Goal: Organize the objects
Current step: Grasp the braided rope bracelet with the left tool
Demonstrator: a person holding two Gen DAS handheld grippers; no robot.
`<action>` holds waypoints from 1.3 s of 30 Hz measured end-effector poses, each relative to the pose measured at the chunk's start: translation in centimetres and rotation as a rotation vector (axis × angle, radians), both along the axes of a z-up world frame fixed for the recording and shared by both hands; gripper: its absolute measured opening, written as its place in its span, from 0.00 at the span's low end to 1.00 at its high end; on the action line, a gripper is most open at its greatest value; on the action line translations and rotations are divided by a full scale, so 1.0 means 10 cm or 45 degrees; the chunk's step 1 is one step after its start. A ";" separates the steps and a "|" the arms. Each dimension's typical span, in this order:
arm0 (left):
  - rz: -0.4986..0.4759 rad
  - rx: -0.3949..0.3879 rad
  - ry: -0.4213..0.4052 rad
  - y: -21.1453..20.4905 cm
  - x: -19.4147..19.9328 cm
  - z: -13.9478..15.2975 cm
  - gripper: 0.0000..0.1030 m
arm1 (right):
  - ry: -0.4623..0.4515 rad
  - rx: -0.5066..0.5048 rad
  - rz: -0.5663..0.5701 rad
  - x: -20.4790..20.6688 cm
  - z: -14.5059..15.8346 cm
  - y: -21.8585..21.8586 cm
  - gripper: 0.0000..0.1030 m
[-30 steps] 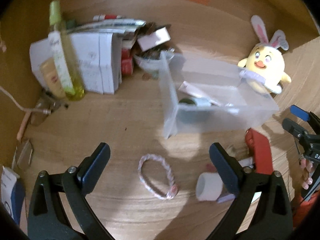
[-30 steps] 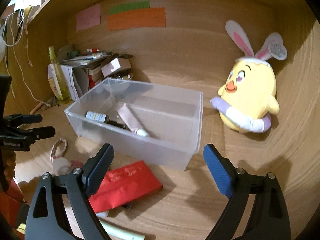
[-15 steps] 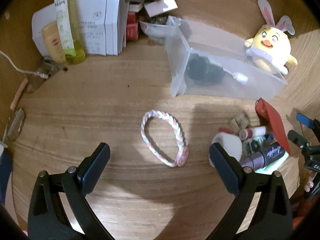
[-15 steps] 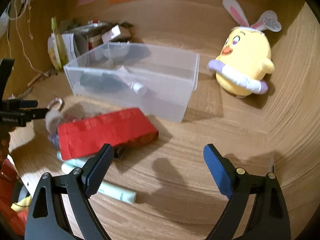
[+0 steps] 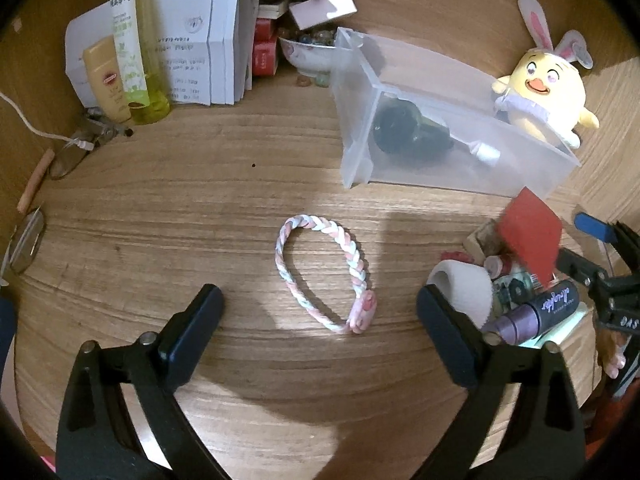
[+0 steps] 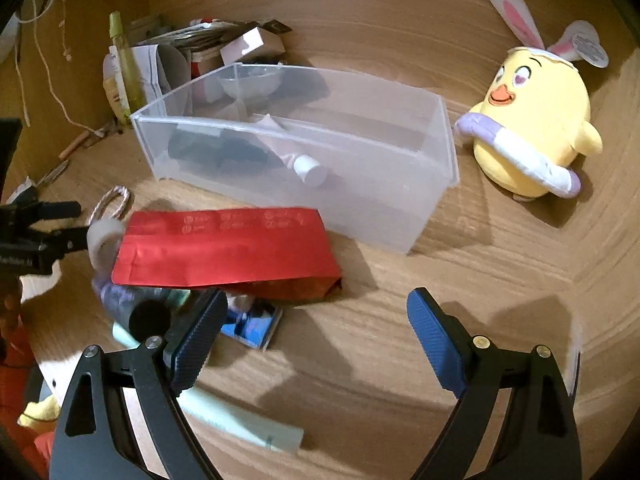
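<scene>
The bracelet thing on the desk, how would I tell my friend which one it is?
Find the clear plastic box on the wooden desk. In front of it, alone on bare wood, lies the braided bracelet, left of the heap with the red packet. It is the only soft loop there, plaited in pink, white and pale blue, with a small pink clasp.

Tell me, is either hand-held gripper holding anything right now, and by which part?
Nothing is held. The left hand-held gripper is closing over the braided bracelet, not touching it; the right hand-held gripper is open above bare wood.
</scene>
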State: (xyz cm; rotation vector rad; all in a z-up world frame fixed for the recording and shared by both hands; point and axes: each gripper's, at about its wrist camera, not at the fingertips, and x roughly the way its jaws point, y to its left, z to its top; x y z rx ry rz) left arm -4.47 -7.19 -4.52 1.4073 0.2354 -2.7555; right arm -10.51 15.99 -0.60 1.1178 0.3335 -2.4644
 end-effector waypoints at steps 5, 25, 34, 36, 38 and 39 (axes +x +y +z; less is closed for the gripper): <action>-0.014 -0.049 0.021 0.02 0.01 0.02 0.65 | -0.031 -0.011 0.025 -0.11 -0.04 -0.13 0.87; -0.037 -0.058 0.087 -0.05 0.12 0.02 0.18 | -0.188 -0.031 0.161 -0.48 -0.15 -0.50 0.92; -0.041 -0.034 0.098 -0.06 0.11 0.02 0.18 | -0.173 -0.087 0.133 -0.49 -0.13 -0.41 0.68; -0.042 -0.032 0.105 -0.06 0.11 0.04 0.18 | -0.198 -0.132 0.114 -0.52 -0.10 -0.32 0.62; -0.048 -0.034 0.112 -0.05 0.11 0.05 0.18 | -0.224 -0.158 0.105 -0.53 -0.09 -0.25 0.60; -0.050 -0.036 0.114 -0.05 0.12 0.06 0.18 | -0.227 -0.160 0.105 -0.51 -0.09 -0.21 0.59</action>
